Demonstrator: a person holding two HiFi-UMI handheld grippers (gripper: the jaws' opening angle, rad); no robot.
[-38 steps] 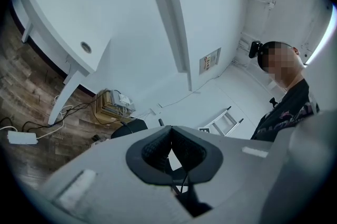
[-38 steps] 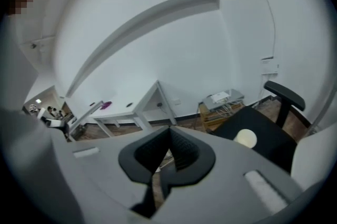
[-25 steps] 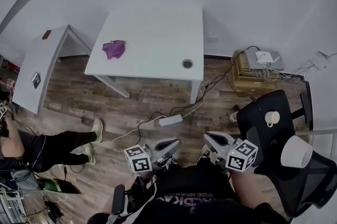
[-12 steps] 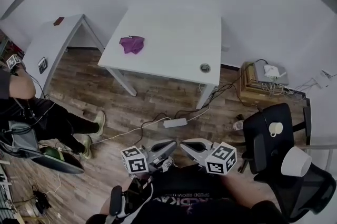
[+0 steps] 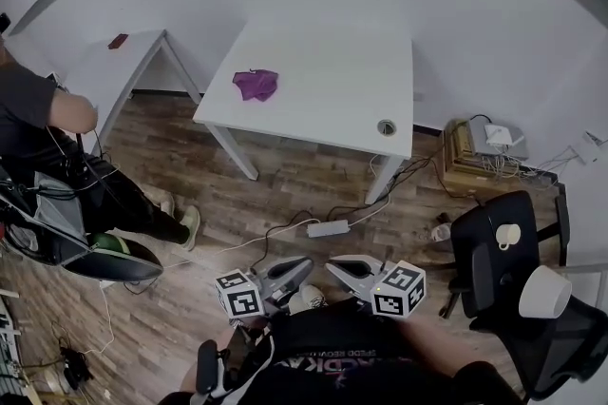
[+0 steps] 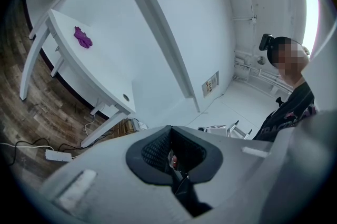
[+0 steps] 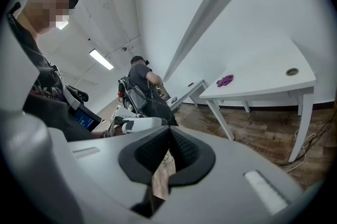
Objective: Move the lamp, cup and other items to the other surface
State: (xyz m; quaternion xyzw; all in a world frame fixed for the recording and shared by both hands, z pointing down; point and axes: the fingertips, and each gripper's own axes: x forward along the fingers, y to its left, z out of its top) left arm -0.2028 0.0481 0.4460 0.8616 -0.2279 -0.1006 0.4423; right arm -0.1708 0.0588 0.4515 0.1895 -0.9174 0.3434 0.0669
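A white cup [image 5: 507, 236] stands on the seat of a black office chair [image 5: 478, 268] at the right of the head view. A white lamp shade [image 5: 544, 291] sits just below it at the chair's edge. Farther off stands a white table [image 5: 332, 108] with a purple cloth [image 5: 256, 85] on it. My left gripper [image 5: 294, 268] and right gripper [image 5: 340, 266] hang side by side low in the middle, over the wooden floor and left of the chair. Both are shut with nothing in them. The left gripper [image 6: 170, 136] and right gripper [image 7: 169, 136] look toward the purple cloth [image 6: 82, 38] [image 7: 225, 80].
A second white table [image 5: 114, 66] with a small red thing [image 5: 118, 41] stands at the left. A seated person [image 5: 47, 137] is beside it. A power strip [image 5: 328, 228] and cables lie on the floor under the table, and a wooden crate [image 5: 475, 156] with devices stands by the wall.
My right gripper has swung left, away from the chair, and now sits beside the left gripper. The view has shifted, so the table and the person at the left show further in.
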